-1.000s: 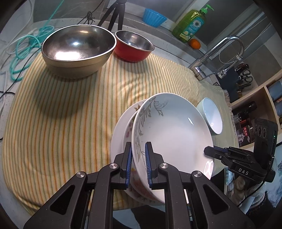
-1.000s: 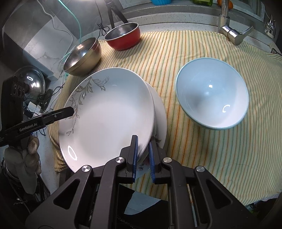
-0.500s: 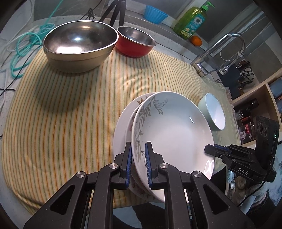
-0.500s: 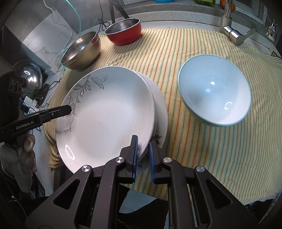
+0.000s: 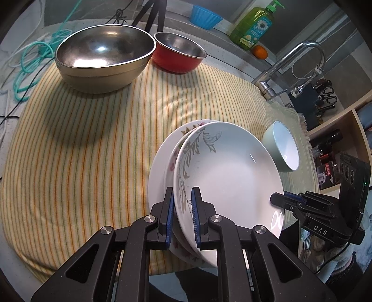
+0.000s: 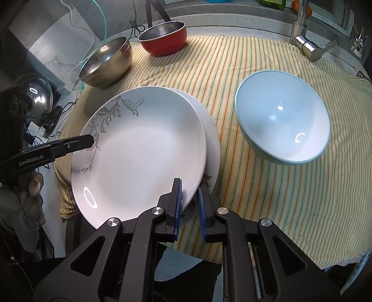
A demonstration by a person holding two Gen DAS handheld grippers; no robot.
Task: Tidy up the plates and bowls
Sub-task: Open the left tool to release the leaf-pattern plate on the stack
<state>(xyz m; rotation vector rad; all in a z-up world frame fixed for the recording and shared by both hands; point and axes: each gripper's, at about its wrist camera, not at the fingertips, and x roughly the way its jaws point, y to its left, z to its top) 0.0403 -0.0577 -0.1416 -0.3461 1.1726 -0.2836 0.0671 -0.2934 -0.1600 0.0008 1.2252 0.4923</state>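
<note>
A white plate with a grey leaf pattern [image 5: 227, 176] [image 6: 144, 148] is tilted over a flower-patterned plate [image 5: 162, 162] [image 6: 212, 144] on the striped cloth [image 5: 81, 151]. My left gripper [image 5: 182, 209] [image 6: 90, 140] is shut on the leaf plate's left rim. My right gripper [image 6: 189, 204] [image 5: 276, 199] has the near right rim between its blue pads. Its jaws are opening, and a slim gap shows beside the right pad. A pale blue bowl [image 6: 282, 116] [image 5: 284, 148] stands to the right of the plates.
A large steel bowl [image 5: 104, 53] [image 6: 107, 60] and a red bowl [image 5: 179, 54] [image 6: 164, 38] sit at the cloth's far side. A faucet [image 5: 290, 65] [image 6: 307, 44], a soap bottle [image 5: 255, 25], an orange [image 5: 260, 51] and a small blue bowl [image 5: 205, 16] line the back.
The right gripper's jaws have parted a little around the leaf plate's rim. The left gripper keeps its hold, and the plates stay where they were.
</note>
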